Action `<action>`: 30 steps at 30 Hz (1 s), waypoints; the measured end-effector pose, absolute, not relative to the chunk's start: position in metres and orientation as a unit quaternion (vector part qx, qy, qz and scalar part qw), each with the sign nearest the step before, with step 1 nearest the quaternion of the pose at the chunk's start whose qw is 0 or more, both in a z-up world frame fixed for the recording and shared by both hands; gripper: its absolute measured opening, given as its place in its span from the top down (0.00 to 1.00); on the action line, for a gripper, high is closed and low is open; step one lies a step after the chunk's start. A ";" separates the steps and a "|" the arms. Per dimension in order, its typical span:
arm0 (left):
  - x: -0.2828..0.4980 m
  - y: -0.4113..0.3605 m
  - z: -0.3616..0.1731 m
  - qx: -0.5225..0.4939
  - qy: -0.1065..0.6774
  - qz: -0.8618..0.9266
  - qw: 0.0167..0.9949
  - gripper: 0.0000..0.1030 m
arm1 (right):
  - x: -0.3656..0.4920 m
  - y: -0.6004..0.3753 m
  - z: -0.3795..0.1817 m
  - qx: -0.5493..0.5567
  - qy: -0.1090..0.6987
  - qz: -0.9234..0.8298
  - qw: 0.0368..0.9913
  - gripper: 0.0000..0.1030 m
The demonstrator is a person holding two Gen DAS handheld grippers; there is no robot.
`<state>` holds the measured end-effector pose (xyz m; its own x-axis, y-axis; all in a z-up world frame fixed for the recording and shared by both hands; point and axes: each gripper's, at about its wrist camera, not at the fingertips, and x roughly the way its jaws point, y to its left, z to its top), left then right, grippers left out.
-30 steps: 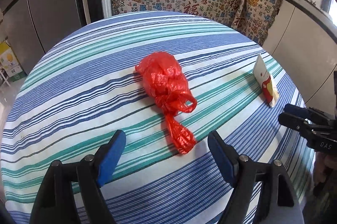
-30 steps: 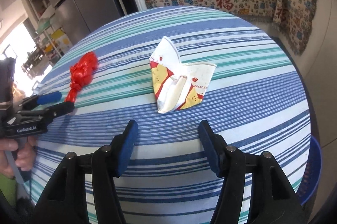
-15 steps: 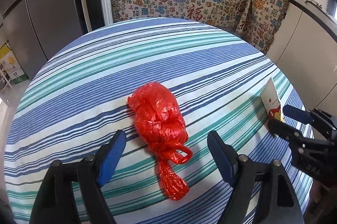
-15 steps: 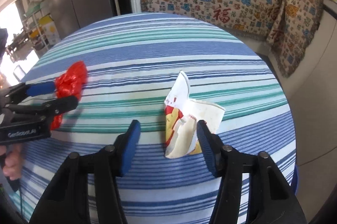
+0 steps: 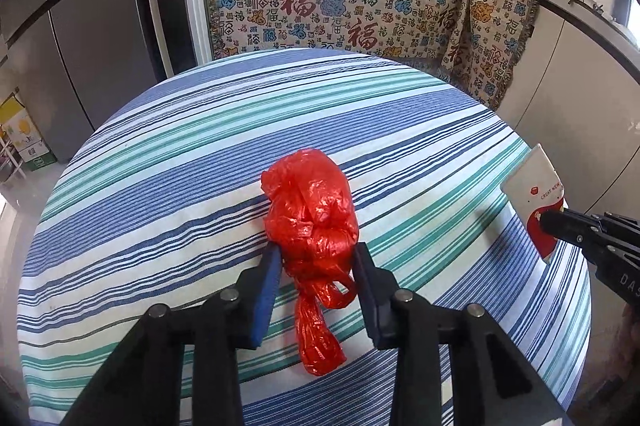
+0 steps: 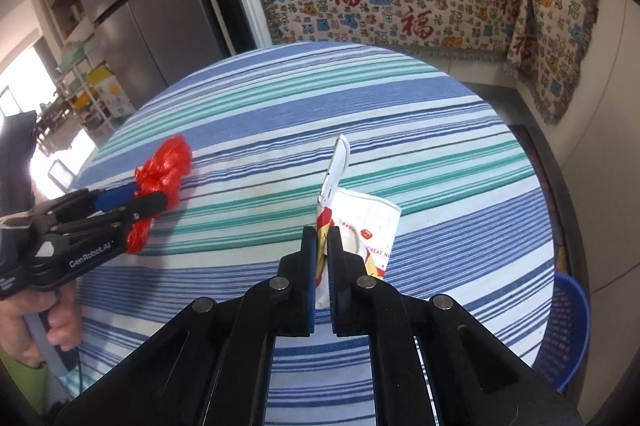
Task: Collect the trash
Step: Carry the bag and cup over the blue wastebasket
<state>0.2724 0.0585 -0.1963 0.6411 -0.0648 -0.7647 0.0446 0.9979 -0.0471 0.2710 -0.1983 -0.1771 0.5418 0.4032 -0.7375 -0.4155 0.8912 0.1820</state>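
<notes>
**Now both pieces of trash are gripped**

Just a second ago my two sets of fingers were spread wide and hanging short of the rubbish; now each has closed on its piece. My left gripper [image 5: 314, 258] is pinching the red plastic bag [image 5: 310, 222] across its knotted lower part, blue pads pressed into the crinkled film on both sides, with the bag's tail [image 5: 320, 338] trailing toward me on the striped surface [image 5: 160, 186]. The bag's bulk appears to rest on the cloth, so I judge it gripped but not lifted.

My right gripper [image 6: 322, 242] has its fingers pressed nearly together on the crushed paper cup [image 6: 360, 226], nipping one flattened wall; a torn flap [image 6: 338, 162] stands up beyond the pads. Whether the cup is touching the cloth I can't say from here.

For the task, this reads to me as the end of the reaching step: both items secured at once. A blue basket [image 6: 568, 330] sits low beyond the right edge of the surface, and I take that as the likely place to carry them. The thin cup wall could slip or tear, so I would lift gently.
</notes>
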 end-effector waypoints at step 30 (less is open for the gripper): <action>0.259 -0.271 -0.176 0.020 0.441 -0.339 0.831 0.65 | 0.240 -0.533 -0.202 0.172 0.460 0.066 0.869 0.96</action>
